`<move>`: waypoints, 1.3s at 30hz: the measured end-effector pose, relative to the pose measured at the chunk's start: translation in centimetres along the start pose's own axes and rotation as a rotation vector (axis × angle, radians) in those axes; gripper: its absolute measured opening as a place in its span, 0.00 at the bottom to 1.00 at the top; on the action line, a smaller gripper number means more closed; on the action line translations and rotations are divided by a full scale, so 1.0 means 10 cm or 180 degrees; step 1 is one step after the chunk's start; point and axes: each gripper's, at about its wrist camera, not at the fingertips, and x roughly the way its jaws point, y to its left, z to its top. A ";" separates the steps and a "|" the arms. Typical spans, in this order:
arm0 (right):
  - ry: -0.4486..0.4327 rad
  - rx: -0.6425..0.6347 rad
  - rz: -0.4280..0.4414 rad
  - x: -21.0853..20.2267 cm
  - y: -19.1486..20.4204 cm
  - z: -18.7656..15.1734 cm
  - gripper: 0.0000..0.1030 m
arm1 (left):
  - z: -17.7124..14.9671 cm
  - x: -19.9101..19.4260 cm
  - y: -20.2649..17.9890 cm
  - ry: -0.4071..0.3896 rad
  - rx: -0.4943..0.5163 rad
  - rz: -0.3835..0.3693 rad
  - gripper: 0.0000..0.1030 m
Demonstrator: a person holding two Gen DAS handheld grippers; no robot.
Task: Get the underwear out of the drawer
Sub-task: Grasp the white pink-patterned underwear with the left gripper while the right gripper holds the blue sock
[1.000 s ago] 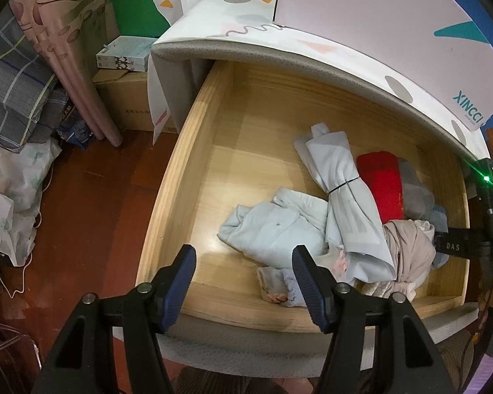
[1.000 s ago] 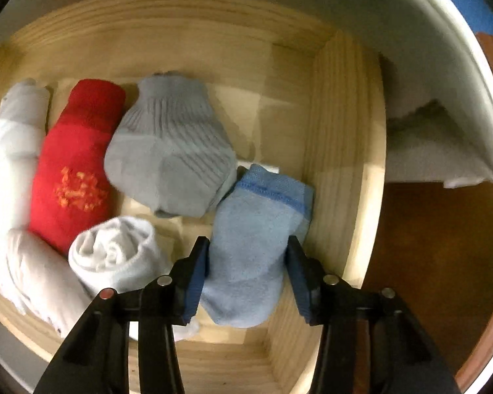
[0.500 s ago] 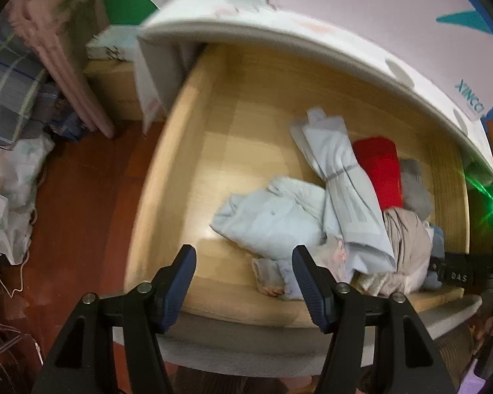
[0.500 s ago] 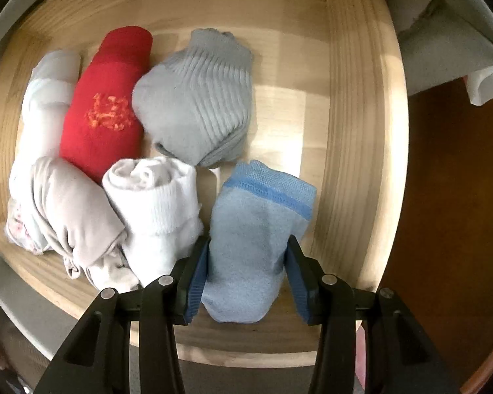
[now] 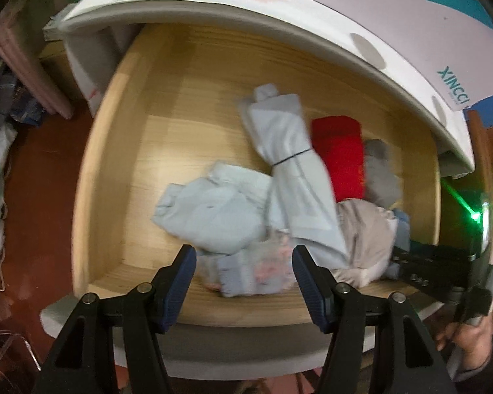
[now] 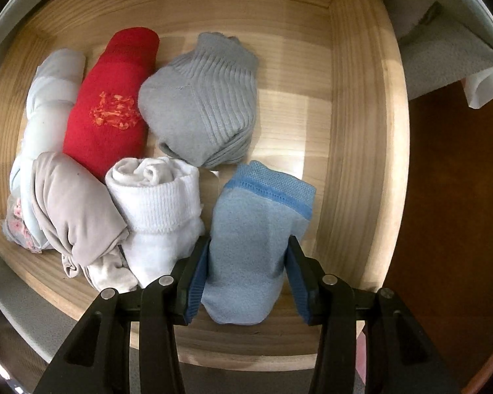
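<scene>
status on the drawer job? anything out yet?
Done: the drawer stands open. In hand: the right gripper is clamped on the blue sock bundle, above the drawer's corner. The left gripper is open and empty over the front pile. Left: all other rolled items lie inside, including the pale blue garment.

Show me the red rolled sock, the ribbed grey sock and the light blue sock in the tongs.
red rolled sock (image 6: 111, 105): right wrist view, orange embroidery.
ribbed grey sock (image 6: 200, 105): right wrist view, middle.
light blue sock (image 6: 249, 246): right wrist view, body between the pads.

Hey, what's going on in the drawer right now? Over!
Right gripper shut on blue sock. Left gripper open, above the patterned bundle. Drawer open, nothing blocking.
</scene>
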 end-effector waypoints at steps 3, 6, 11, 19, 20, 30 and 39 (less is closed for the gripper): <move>-0.0002 -0.0001 0.0005 0.00 -0.01 0.04 0.43 | 0.00 0.09 -0.09 0.0119 0.0022 0.0020 0.61; -0.0006 -0.0005 0.0013 -0.02 0.01 0.05 0.43 | -0.02 0.24 -0.15 0.0276 0.0045 0.0116 0.61; -0.0009 -0.0009 0.0026 -0.06 -0.06 0.07 0.43 | -0.04 0.42 -0.23 0.0397 0.0126 0.0336 0.61; -0.0023 -0.0018 0.0068 -0.06 -0.09 0.09 0.44 | -0.01 0.53 -0.24 0.0379 0.0160 0.0421 0.54; -0.0024 -0.0020 0.0076 -0.06 -0.09 0.09 0.44 | -0.01 0.53 -0.24 0.0375 0.0175 0.0432 0.48; -0.0031 -0.0041 0.0098 -0.03 -0.13 0.10 0.44 | 0.06 0.40 -0.11 0.0335 0.0174 0.0320 0.25; -0.0029 -0.0049 0.0095 -0.03 -0.12 0.11 0.44 | 0.08 0.13 0.00 0.0177 0.0162 0.0337 0.24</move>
